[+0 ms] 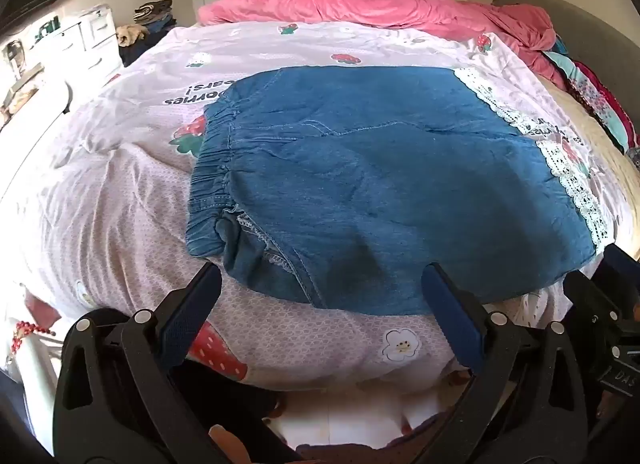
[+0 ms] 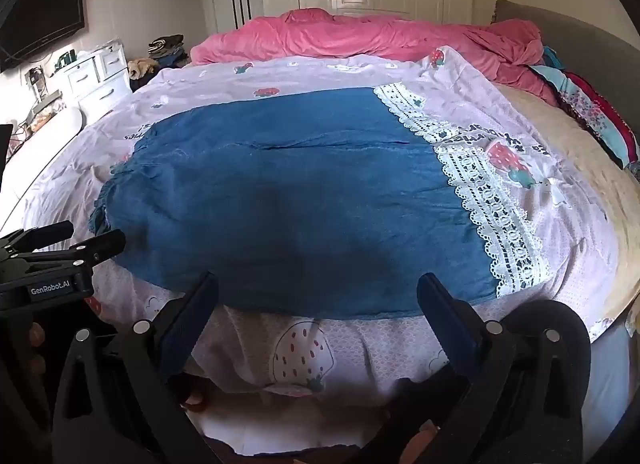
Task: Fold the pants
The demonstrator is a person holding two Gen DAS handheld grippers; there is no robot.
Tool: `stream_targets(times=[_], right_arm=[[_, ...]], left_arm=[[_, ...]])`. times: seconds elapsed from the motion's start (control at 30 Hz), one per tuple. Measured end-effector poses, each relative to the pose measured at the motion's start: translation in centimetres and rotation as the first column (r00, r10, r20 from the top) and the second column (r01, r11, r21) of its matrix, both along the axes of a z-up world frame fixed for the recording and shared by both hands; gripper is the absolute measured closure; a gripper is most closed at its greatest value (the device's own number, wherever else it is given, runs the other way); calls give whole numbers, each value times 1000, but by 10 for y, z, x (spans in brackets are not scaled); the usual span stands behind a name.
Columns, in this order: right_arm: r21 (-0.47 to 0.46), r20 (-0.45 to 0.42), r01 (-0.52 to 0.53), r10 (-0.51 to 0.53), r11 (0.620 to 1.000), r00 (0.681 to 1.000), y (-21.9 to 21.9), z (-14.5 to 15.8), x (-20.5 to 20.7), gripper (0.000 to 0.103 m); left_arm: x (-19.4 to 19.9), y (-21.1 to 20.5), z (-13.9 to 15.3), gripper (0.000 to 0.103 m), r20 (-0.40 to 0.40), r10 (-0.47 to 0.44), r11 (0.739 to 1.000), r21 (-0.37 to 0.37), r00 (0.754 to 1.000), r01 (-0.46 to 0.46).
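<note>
Left gripper [image 1: 322, 280]: jaws spread wide, nothing between them; it hangs over the near edge of the pants, tilted down toward the bed.
Right gripper [image 2: 318, 288]: jaws spread as wide, holding nothing; also poised at the near edge of the pants, to the right of the left gripper, which shows at the left rim of its view.
Contact: the left gripper's right finger [image 1: 452, 304] overlaps the denim edge in the picture; whether it touches the cloth I cannot tell.
Pants [image 1: 384, 184]: blue denim, spread flat on the bed, elastic waistband [image 1: 212, 168] to the left, white lace hems [image 2: 492, 208] to the right.
Near edge: the pants' lower border lies just ahead of both grippers' fingertips, close to the bed's front edge.
Sheet [image 1: 120, 200]: pale pink with strawberry print, open on the left of the waistband and beyond the far leg.
Far side: a rumpled pink quilt [image 2: 360, 36] lies well apart from the pants.
Right side: folded clothes [image 2: 592, 116] stacked by the grey headboard.
</note>
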State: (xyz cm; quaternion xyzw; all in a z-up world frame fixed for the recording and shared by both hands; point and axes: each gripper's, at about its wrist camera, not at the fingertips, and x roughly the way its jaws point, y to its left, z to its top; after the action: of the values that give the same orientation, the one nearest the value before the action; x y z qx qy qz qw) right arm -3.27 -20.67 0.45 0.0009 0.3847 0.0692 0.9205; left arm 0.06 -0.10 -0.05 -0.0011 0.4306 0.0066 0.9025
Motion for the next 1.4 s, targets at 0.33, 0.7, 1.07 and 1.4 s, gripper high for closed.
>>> stream_targets(times=[0.33, 0.7, 1.07, 1.4], right_arm=[[7, -2, 4, -4, 1000, 1000, 0, 1, -3, 4], [2, 14, 15, -15, 1000, 1000, -1, 5, -4, 4], [0, 13, 17, -17, 1000, 1000, -2, 6, -4, 4], [-4, 15, 17, -17, 1000, 1000, -2, 6, -4, 4]], left_arm=[[7, -7, 1, 9, 3, -18, 1000, 0, 1000, 18], [-3, 1, 1, 9, 4, -6, 1000, -16, 1000, 6], [-3, 1, 2, 9, 6, -11, 1000, -22, 1000, 11], [-3, 0, 3, 9, 12, -13, 1000, -26, 1000, 13]])
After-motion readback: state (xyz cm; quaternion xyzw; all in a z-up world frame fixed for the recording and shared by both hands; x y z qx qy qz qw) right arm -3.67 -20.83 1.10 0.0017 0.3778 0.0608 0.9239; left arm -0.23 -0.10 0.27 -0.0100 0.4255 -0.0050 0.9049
